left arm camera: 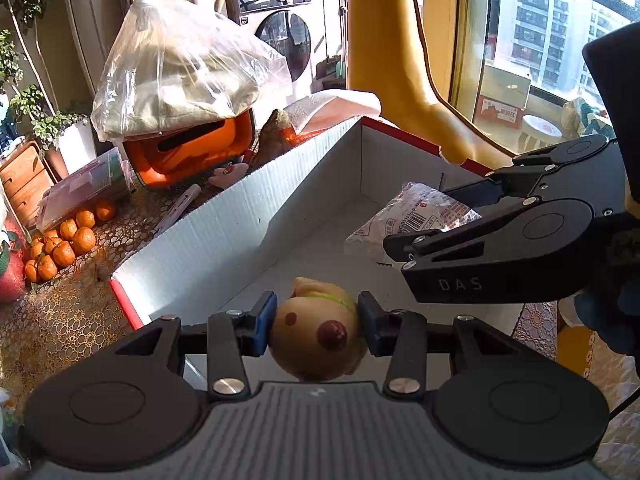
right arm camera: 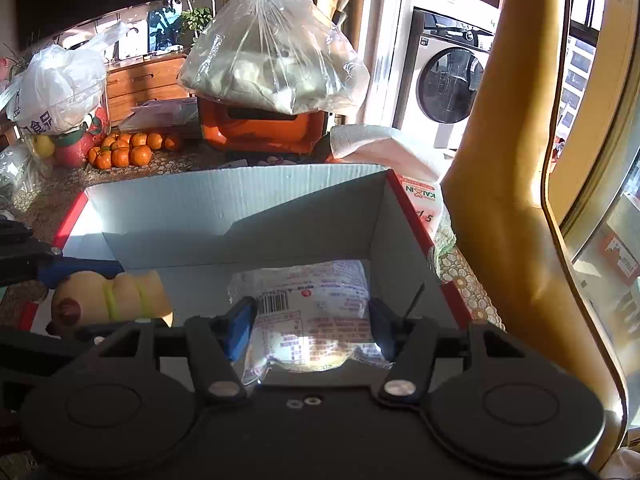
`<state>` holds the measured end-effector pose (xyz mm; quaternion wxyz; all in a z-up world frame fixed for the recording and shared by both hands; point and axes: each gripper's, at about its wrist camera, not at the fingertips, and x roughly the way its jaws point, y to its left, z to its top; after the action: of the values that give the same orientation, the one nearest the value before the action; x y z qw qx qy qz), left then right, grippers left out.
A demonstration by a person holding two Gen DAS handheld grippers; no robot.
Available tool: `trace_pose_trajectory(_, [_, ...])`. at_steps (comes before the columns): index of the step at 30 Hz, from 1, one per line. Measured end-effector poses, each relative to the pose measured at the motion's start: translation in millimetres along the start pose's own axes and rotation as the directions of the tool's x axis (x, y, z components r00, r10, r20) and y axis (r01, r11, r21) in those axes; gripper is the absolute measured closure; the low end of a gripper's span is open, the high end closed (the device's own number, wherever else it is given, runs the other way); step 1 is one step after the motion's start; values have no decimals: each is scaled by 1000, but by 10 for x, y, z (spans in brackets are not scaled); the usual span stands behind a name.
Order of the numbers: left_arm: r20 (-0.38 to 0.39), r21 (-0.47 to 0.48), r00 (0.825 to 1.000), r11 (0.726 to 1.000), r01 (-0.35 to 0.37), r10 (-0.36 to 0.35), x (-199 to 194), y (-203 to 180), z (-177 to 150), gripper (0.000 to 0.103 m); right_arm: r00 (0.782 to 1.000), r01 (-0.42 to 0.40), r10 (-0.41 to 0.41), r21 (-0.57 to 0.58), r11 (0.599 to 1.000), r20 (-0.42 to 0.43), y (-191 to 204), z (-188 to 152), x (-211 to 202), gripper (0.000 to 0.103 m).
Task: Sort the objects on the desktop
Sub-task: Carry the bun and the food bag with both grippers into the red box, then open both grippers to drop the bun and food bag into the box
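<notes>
Gripping toy [left arm camera: 318, 330] crosswise, left tongs [left arm camera: 317, 326].

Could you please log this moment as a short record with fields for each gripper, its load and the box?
left gripper: jaws shut on beige toy with dark red spots
right gripper: jaws shut on clear snack packet
cardboard box: open, white inside, red edges; both loads held over it
behind box: oranges, orange appliance under plastic bag

"DAS" on right hand-held gripper [left arm camera: 404, 248]
</notes>
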<state>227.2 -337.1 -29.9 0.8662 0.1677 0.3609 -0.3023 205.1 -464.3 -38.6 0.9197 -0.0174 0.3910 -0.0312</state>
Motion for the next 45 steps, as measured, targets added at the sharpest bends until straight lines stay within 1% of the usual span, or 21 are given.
trace_pose_trajectory(5, [-42,31,999,1000,6,-4,142,-49,46,60,999,-6,6,-5,1000,-43,-33,-11,118,43])
trace_pose_trajectory(9, [-93,-2,996,1000,17,-17,279,-49,81,60,994,-1,1,-6,1000,-107,-61,8,260,43])
trace_pose_trajectory(12, [-120,3,993,1000,14,-13,358,-42,85,60,991,-21,23,12,1000,-132,-106,26,323,43])
trace_pose_trajectory(16, [-172,-13,985,1000,17,-19,472,13,74,60,985,-22,26,21,1000,-170,-134,43,410,43])
trace_pose_trajectory(20, [-203,-35,978,999,34,-40,529,55,80,60,980,-27,32,28,999,-196,-145,58,471,43])
trace_pose_trajectory(22, [-227,-36,973,999,41,-48,571,56,88,60,976,-19,24,24,1000,-218,-140,75,509,43])
trace_pose_trajectory(26, [-305,-19,951,998,56,-59,692,21,98,59,968,-12,18,24,1000,-252,-126,91,563,43])
trace_pose_trajectory(28, [-332,-17,941,998,68,-70,730,12,98,59,964,-14,18,20,1000,-264,-116,91,582,43])
trace_pose_trajectory(33, [-366,-20,927,997,77,-79,777,10,87,59,959,-12,14,9,1000,-282,-91,90,606,42])
trace_pose_trajectory(34, [-374,-23,924,997,78,-81,789,15,89,57,959,-14,16,9,1000,-284,-90,90,607,41])
trace_pose_trajectory(35, [-382,-28,920,996,81,-85,798,17,86,52,959,-14,16,9,1000,-285,-85,101,613,41])
trace_pose_trajectory(37, [-392,-38,914,995,93,-100,802,18,81,47,959,-16,18,10,1000,-283,-90,99,600,40])
trace_pose_trajectory(40, [-381,-46,919,995,91,-102,764,18,87,40,960,-22,26,16,1000,-279,-97,102,585,39])
trace_pose_trajectory(45, [-347,-78,931,993,91,-112,657,50,111,40,961,-18,24,22,1000,-276,-106,89,540,38])
